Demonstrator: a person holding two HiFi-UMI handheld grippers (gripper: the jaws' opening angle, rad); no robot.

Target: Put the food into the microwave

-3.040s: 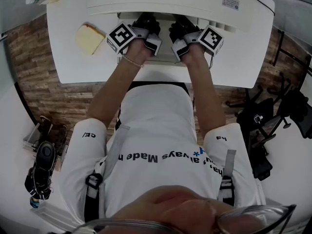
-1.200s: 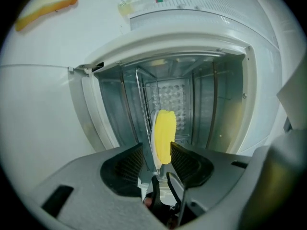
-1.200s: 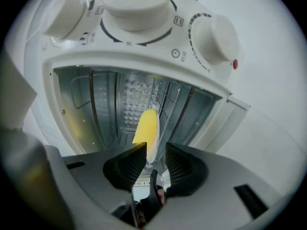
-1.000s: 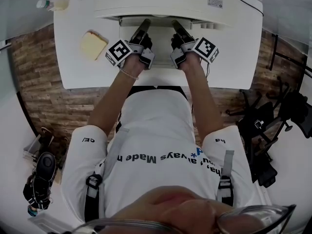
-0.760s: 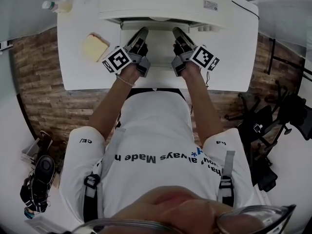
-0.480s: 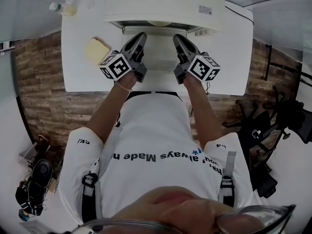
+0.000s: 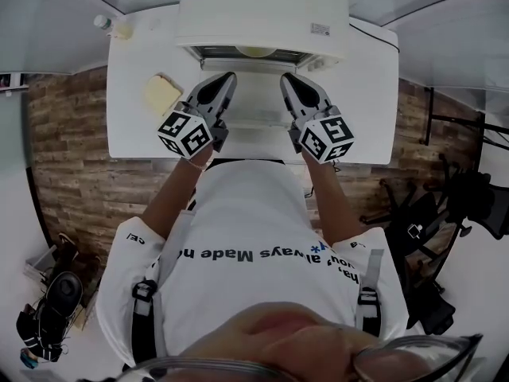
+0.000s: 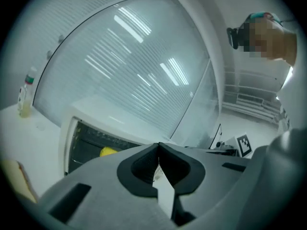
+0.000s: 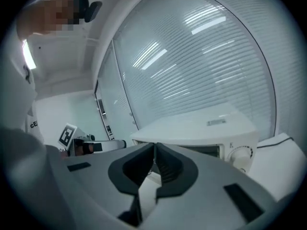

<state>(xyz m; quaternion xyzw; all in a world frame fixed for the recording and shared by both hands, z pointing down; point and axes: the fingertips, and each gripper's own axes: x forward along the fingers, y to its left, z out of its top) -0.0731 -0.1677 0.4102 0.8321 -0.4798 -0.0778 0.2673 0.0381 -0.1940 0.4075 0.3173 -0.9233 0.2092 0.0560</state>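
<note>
The white microwave (image 7: 262, 10) stands at the back of the white table (image 7: 131, 126), its cavity open toward me. A yellow food item (image 7: 256, 52) lies inside; the left gripper view shows the food (image 8: 108, 152) in the dark opening. My left gripper (image 7: 228, 79) and right gripper (image 7: 285, 79) hover side by side in front of the opening, raised above the lowered door panel (image 7: 254, 102). Both are shut with nothing between the jaws. In their own views the left gripper (image 8: 159, 145) and right gripper (image 9: 154, 147) show closed tips pointing at the microwave (image 9: 211, 128).
A slice of bread (image 7: 162, 94) lies on the table left of the left gripper. A small bottle (image 7: 103, 24) stands at the table's far left corner and also shows as a bottle (image 8: 22, 97) in the left gripper view. Office chairs (image 7: 445, 205) stand on the floor at right.
Both grippers have drawn back from the microwave opening, risen and rolled so their marker cubes face up. The left jaws have gone from open to shut. The food stays inside.
</note>
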